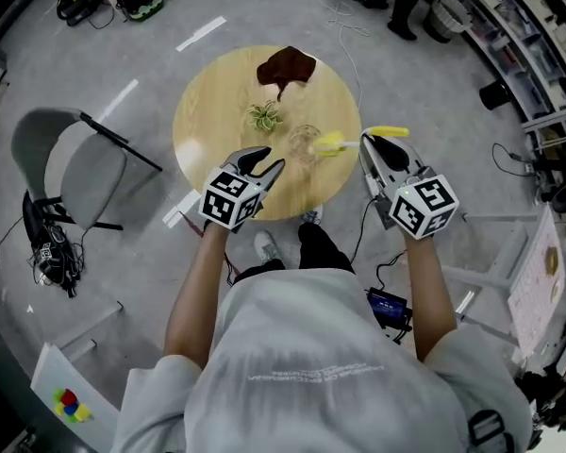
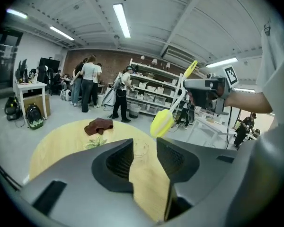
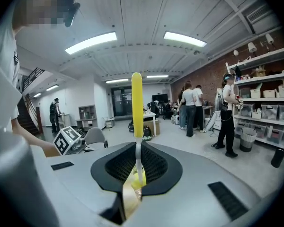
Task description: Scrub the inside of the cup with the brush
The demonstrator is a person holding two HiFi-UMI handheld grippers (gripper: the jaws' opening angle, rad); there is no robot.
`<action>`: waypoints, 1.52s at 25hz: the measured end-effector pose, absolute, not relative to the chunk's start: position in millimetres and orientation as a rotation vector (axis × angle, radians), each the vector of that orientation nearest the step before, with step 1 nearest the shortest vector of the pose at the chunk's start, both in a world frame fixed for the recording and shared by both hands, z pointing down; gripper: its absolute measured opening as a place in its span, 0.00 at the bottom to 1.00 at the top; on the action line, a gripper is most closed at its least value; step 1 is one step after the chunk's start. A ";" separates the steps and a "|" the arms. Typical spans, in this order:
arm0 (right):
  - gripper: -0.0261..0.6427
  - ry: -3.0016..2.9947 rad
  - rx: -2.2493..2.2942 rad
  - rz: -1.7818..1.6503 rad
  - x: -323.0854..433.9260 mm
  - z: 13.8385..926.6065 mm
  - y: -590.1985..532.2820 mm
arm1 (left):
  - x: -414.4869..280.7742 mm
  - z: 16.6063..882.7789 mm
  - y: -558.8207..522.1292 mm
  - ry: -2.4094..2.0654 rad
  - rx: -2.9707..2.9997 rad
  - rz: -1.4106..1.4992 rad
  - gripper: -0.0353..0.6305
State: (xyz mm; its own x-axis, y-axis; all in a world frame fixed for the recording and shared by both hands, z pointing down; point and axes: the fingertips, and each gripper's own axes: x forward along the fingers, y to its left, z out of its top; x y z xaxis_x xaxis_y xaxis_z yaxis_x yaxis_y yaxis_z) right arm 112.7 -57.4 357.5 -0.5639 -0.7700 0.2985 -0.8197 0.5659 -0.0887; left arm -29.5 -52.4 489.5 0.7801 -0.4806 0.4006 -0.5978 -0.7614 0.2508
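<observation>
— what have the tongs got right now?

— my right tongs [image 1: 377,149] are clamped on the brush [image 1: 328,143]. in the right gripper view the pads pinch its thin white stem, the yellow handle sticks up past the tips, and the yellow head shows below, through the gap.

— and the other pair?

— my left tongs [image 1: 272,161] stand apart with nothing pressed between the pads. i'm looking straight down the gap at the cup [image 1: 304,142].

— so where is the cup exactly?

— upright on the round wooden bench [image 1: 208,111], a clear one, just ahead of the left tips and not touched by them. it sits between the two pairs of tongs, nearer the left.

— is the brush in it?

— no. the head reaches out from the right tongs toward the left ones and sits just beside the cup, on the right tongs' side. from the left gripper view it looks lifted off the bench. i can't tell whether it grazes the rim.

— anything else out there?

— beyond the left tips, past the cup, a small green plant [image 1: 264,116], and further on a crumpled brown cloth [image 1: 286,67] near the far edge. off to the left of my left tongs, a grey chair [image 1: 71,168] on the floor, apart from the bench.
</observation>
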 end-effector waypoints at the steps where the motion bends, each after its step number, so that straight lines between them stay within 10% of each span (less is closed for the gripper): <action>1: 0.13 -2.569 1.311 0.333 108.7 364.4 -62.8 | -29.5 498.5 -52.9 -0.804 2.600 0.471 0.32; 16: 0.12 -2.574 1.103 0.550 80.7 439.8 -128.1 | 31.8 593.4 -91.3 -0.524 2.622 0.859 0.63; 38: 0.13 -2.585 1.232 0.857 80.6 472.0 -156.7 | 57.1 637.6 -105.2 -0.505 2.581 0.932 0.65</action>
State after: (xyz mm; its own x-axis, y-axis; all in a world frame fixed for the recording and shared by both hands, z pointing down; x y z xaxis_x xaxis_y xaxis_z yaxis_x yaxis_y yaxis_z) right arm 80.6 -156.7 472.0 -0.6506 -0.6649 0.3669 -0.7523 0.4987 -0.4305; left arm 57.1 -105.2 637.6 0.7203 -0.2099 0.6612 -0.4396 -0.8754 0.2010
